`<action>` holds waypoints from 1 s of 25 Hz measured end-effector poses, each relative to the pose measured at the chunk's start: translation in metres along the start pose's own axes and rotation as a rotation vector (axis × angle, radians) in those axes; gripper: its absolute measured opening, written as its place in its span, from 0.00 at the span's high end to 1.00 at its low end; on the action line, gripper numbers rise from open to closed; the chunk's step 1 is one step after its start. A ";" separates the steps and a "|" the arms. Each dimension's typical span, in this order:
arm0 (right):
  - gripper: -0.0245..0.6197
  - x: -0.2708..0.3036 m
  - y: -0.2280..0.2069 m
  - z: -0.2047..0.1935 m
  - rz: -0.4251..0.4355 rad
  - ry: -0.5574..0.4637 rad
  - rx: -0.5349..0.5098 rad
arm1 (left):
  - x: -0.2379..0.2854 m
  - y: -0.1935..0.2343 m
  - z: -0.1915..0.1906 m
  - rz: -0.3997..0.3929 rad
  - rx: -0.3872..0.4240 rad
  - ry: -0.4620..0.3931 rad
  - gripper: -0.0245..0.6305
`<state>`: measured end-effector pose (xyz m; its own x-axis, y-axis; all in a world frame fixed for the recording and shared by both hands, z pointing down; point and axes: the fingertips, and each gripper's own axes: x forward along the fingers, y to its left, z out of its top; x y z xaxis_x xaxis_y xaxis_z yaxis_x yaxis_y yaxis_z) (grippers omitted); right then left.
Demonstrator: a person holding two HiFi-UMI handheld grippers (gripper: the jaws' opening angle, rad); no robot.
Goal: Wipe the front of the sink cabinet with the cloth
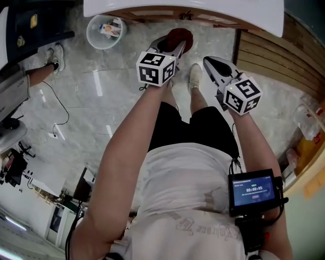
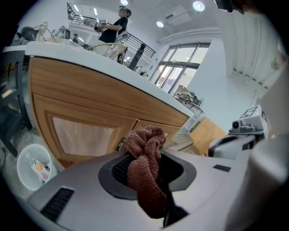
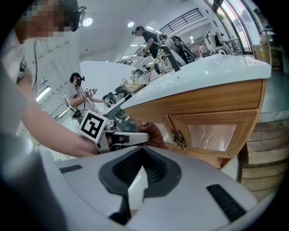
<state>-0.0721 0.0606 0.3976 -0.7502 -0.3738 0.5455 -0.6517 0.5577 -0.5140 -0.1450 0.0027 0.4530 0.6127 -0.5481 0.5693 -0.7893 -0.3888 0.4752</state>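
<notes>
Currently, the left gripper (image 1: pixel 172 50) is clamped on the reddish-brown cloth (image 2: pixel 144 167). The cloth is bunched between the jaws, with a wad standing out past the tips. In the head view the cloth sits just below the edge of the white countertop (image 1: pixel 183 12), at the wooden cabinet front (image 2: pixel 90 108). Whether it is touching the wood cannot be told. The right gripper view shows the cloth in front of the left cabinet door, beside the pair of door handles (image 3: pixel 177 136).

The right gripper (image 1: pixel 216 68) has its jaws closed together with nothing between them. It is held just to the right of the left gripper, apart from it, and points at the glazed right door (image 3: pixel 212 131).

A white bin (image 1: pixel 104 31) with litter inside stands on the marble floor (image 1: pixel 101 101) to the left of the cabinet. A small screen (image 1: pixel 253 190) is strapped at the person's right wrist.
</notes>
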 end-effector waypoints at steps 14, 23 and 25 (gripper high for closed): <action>0.94 -0.037 -0.020 -0.021 -0.139 -0.081 0.128 | 0.050 -0.004 0.074 -0.022 0.050 -0.050 0.78; 0.94 -0.028 0.001 -0.021 -0.173 -0.096 0.145 | 0.028 0.020 0.079 0.009 0.137 -0.043 0.78; 0.94 -0.023 0.005 -0.019 -0.172 -0.097 0.144 | 0.020 0.027 0.083 0.015 0.150 -0.054 0.78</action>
<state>-0.0554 0.0862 0.3954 -0.6298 -0.5275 0.5701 -0.7745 0.3715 -0.5119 -0.1571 -0.0800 0.4217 0.6013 -0.5923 0.5363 -0.7976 -0.4847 0.3590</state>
